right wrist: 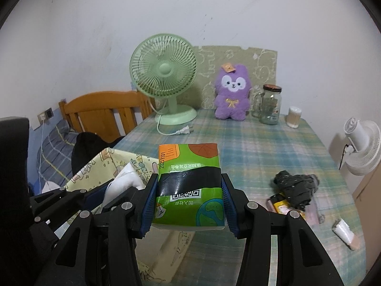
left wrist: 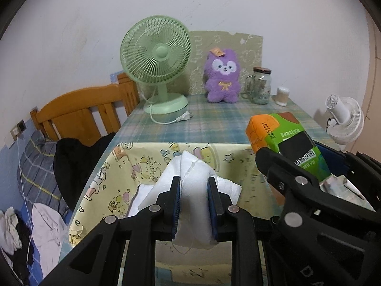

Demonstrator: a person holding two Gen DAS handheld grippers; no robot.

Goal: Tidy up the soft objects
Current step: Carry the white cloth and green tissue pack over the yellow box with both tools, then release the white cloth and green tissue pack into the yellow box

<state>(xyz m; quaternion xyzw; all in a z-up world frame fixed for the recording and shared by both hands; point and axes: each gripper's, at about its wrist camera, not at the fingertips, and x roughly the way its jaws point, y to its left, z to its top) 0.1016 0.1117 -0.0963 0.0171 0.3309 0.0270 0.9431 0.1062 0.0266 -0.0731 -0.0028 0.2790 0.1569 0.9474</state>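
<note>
My left gripper (left wrist: 193, 205) is shut on a white cloth (left wrist: 194, 178) and holds it over a yellow cartoon-print fabric bin (left wrist: 133, 162) at the table's near left. My right gripper (right wrist: 189, 205) is shut on a green and orange tissue pack (right wrist: 189, 181), held above the bin's right edge; the pack also shows in the left wrist view (left wrist: 283, 133). A purple plush toy (right wrist: 233, 93) sits upright at the back of the table. A dark crumpled cloth (right wrist: 295, 186) lies on the table at the right.
A green desk fan (right wrist: 164, 76) with its loose plug stands at the back left. A glass jar (right wrist: 270, 104) and a small swab container (right wrist: 294, 116) stand at the back right. A white fan (right wrist: 362, 143) is off the table's right edge. Small packets (right wrist: 281, 202) lie near the dark cloth. A bed lies to the left.
</note>
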